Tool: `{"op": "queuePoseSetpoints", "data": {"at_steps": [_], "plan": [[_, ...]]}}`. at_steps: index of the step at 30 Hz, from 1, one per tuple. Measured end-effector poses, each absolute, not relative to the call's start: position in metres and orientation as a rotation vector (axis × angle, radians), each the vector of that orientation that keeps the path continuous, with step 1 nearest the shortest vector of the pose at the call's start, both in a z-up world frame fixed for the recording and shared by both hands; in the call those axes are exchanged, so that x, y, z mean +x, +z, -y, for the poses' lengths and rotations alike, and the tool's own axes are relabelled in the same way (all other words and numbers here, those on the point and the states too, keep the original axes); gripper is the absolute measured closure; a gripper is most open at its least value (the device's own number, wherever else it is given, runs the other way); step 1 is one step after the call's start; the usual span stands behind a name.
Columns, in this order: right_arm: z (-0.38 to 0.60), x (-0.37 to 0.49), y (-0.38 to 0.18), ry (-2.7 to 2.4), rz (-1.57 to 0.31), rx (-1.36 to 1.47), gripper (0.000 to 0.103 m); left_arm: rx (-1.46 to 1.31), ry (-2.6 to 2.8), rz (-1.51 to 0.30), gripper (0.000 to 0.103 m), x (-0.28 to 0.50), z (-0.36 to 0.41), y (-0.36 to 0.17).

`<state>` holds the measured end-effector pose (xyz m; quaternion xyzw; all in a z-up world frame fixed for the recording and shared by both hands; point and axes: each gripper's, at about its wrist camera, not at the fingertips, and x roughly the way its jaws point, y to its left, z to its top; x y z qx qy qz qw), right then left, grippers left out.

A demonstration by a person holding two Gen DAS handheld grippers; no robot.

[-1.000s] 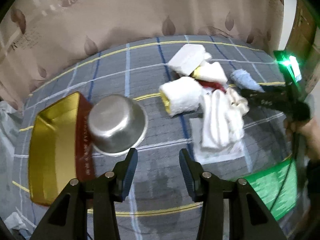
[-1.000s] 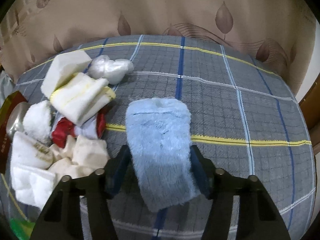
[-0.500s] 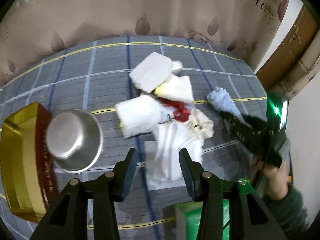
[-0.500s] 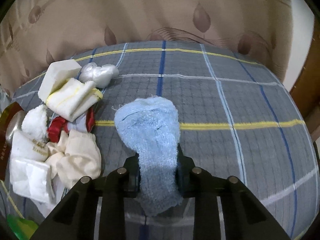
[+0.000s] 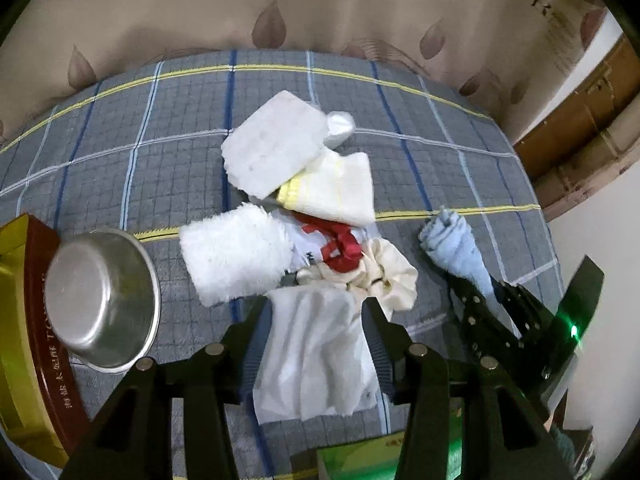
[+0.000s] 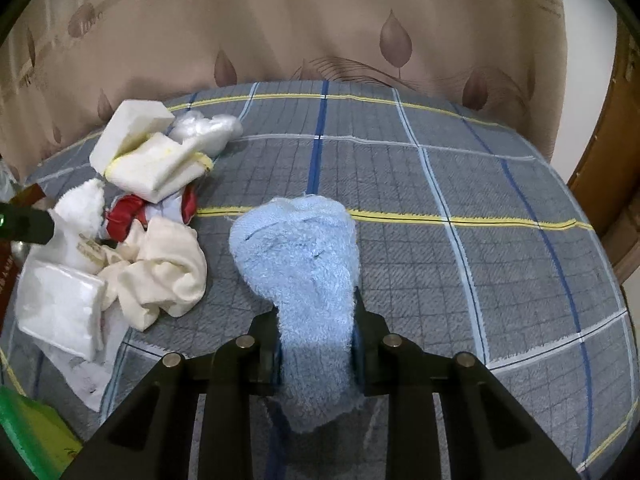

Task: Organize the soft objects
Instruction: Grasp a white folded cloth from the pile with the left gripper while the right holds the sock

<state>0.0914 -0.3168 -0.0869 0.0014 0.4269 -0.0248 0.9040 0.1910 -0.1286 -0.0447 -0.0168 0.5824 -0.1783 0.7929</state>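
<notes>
Pinching the blue fuzzy cloth (image 6: 298, 264), right gripper (image 6: 316, 336) was clamped on its near end, right of the soft pile on the plaid bedspread (image 6: 460, 208). Left gripper (image 5: 316, 344) hovered spread wide over the white cloth (image 5: 316, 352), nothing gripped. Steel bowl (image 5: 100, 300) sat near the left edge.

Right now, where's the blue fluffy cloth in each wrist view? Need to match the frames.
Left wrist: blue fluffy cloth at right, sticking out of the right gripper.
Right wrist: blue fluffy cloth at centre, pinched at the right gripper.
Shared landmark: red ribbon in the pile.
</notes>
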Motion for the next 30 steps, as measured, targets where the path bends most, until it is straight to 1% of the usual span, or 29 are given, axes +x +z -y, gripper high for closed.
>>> {"op": "queuePoseSetpoints", "data": {"at_steps": [8,12,13,14,15,16,18,24,30], "plan": [[0.315,0.092,-0.089,-0.062,-0.887,-0.021,0.077,-0.033,-0.35,-1.294,0.055,0.196,0.124,-0.064],[0.314,0.092,-0.089,-0.062,-0.889,-0.024,0.077,-0.055,-0.374,-1.274,0.056,0.196,0.122,-0.061],[0.314,0.092,-0.089,-0.062,-0.889,-0.024,0.076,-0.061,-0.376,-1.26,0.06,0.196,0.121,-0.059],[0.314,0.092,-0.089,-0.063,-0.889,-0.024,0.076,-0.059,-0.378,-1.245,0.075,0.196,0.121,-0.055],[0.313,0.092,-0.089,-0.063,-0.889,-0.024,0.076,-0.058,-0.388,-1.232,0.085,0.195,0.121,-0.052],[0.314,0.092,-0.089,-0.062,-0.889,-0.024,0.075,-0.061,-0.392,-1.228,0.085,0.195,0.121,-0.05],[0.314,0.092,-0.089,-0.059,-0.889,-0.023,0.075,-0.075,-0.405,-1.218,0.091,0.194,0.12,-0.047],[0.314,0.092,-0.089,-0.059,-0.89,-0.022,0.074,-0.065,-0.416,-1.188,0.095,0.184,0.119,-0.037],[0.314,0.092,-0.09,-0.06,-0.89,-0.022,0.072,-0.063,-0.427,-1.152,0.095,0.177,0.117,-0.019]]}}
